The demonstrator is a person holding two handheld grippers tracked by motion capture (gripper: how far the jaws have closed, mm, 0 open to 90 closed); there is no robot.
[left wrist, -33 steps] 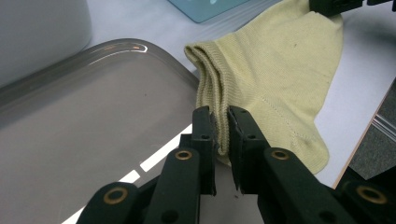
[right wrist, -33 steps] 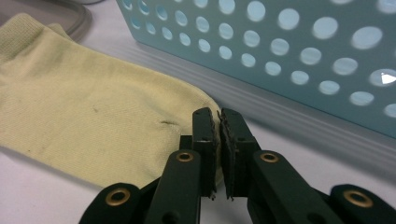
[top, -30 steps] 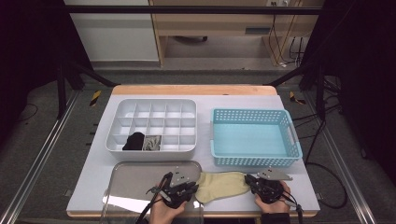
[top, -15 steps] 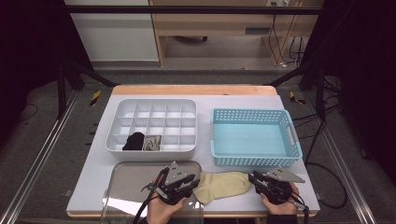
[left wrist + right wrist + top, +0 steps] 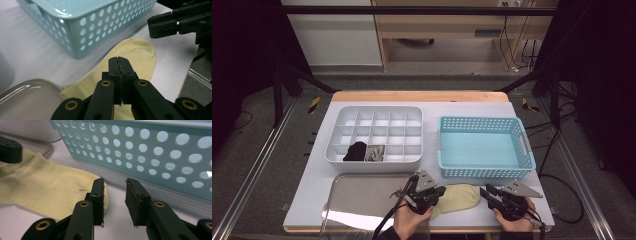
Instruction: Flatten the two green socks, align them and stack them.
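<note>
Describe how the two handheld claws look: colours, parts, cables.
Both the left claw and the right claw are black, each topped by a grey three-cornered plate. Brass-coloured rivets join the jaw links, and the pads look ridged. A black cable trails from each.

Yellow sock [image 5: 458, 196] between left tongs [image 5: 435, 192] and right tongs [image 5: 486, 192]

place: lab or test bench, probably | table: white table [image 5: 472, 107] with wooden edge, alone on grey carpet | frame: black struts [image 5: 287, 75] and floor rails [image 5: 252, 165] around it | background: cables [image 5: 517, 45] hanging by a wooden bench [image 5: 437, 30], dim and hard to read | feel: staged, not domestic
</note>
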